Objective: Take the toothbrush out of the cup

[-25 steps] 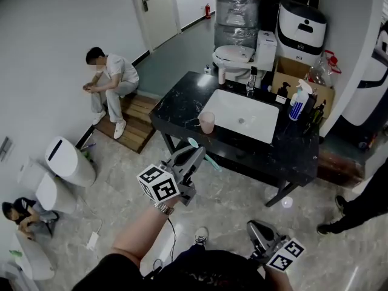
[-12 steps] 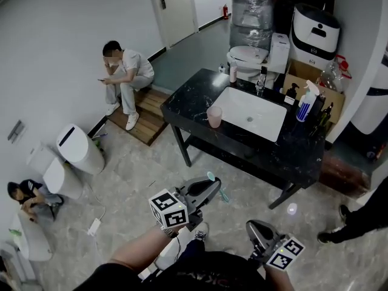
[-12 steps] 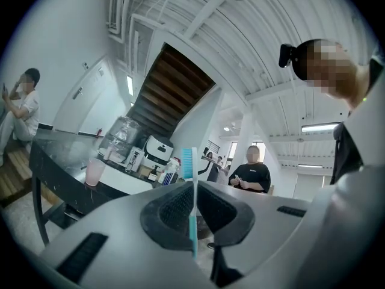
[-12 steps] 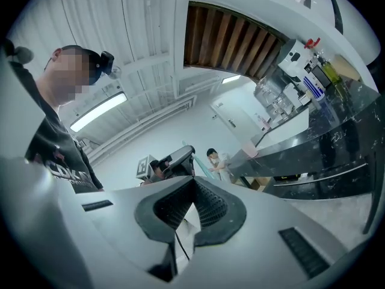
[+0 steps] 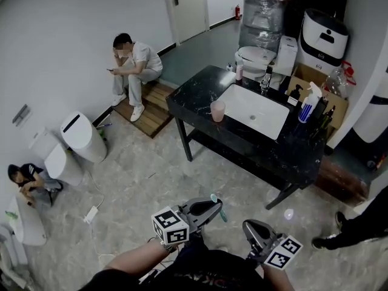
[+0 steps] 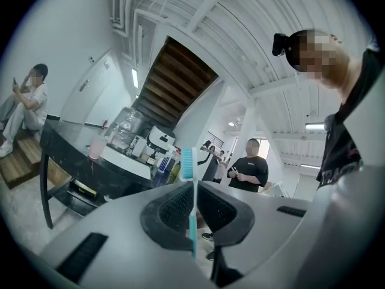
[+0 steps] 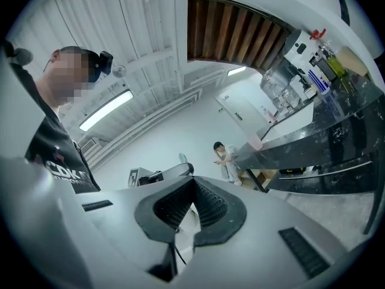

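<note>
Backed away from the black counter [image 5: 193, 99] since the earlier frames: counter and pink cup [image 5: 217, 110] now sit farther up the head view, and the left gripper [image 5: 213, 206] has dropped low, near the person's body. Toothbrush [image 5: 214, 198] is out of the cup, well apart from the counter, and clamped between the left jaws. In the left gripper view the teal handle [image 6: 192, 224] runs straight up between the pads, with the bristle head poking above the jaw tips. Cup stays upright on the counter's near edge, just beside the white sink [image 5: 253, 110], and looks empty from here.

Removal looks done, my read. To finish well, keep the clamp firm on the handle, hold the brush upright so it doesn't pivot in the pads, and avoid swinging it into the right gripper [image 5: 253, 228].

Pose: left forearm comes in from the bottom of the head view, jaws pointing toward the counter, marker cube facing up. Right gripper hangs low beside it, also far from the counter, jaws pressed together on nothing, idle.
</note>
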The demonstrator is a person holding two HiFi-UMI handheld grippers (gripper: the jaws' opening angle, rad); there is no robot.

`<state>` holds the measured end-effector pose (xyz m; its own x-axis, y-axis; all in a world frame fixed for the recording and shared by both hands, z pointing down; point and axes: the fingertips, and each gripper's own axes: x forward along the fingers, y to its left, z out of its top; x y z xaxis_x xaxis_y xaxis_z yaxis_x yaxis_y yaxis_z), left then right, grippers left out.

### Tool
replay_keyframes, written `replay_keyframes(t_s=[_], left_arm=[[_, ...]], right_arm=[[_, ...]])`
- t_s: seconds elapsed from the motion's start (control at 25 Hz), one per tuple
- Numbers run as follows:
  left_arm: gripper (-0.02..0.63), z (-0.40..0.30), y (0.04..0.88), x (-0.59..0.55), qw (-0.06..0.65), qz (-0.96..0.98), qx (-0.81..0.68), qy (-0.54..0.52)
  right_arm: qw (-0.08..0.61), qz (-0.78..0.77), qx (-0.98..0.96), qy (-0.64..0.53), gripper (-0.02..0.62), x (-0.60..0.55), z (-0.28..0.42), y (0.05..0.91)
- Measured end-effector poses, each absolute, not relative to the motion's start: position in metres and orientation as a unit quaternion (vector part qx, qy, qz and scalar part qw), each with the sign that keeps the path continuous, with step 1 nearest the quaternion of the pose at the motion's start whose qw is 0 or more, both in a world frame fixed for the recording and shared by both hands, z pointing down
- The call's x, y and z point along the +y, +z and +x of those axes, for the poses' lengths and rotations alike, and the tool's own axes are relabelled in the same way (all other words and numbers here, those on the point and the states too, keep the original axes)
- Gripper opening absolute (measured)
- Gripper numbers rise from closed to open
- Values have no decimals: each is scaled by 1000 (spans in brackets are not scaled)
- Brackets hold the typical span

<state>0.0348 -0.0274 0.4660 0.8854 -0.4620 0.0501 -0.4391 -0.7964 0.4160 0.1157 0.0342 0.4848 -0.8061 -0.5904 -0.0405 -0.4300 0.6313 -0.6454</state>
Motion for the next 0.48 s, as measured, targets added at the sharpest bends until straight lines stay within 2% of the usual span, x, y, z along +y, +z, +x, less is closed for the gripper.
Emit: replay_keyframes(t_s=[0.48], left_arm=[[25,34,484,11,235,938,-252,-24]], right_arm=[[101,-253,912,-306,11,42,105,483]])
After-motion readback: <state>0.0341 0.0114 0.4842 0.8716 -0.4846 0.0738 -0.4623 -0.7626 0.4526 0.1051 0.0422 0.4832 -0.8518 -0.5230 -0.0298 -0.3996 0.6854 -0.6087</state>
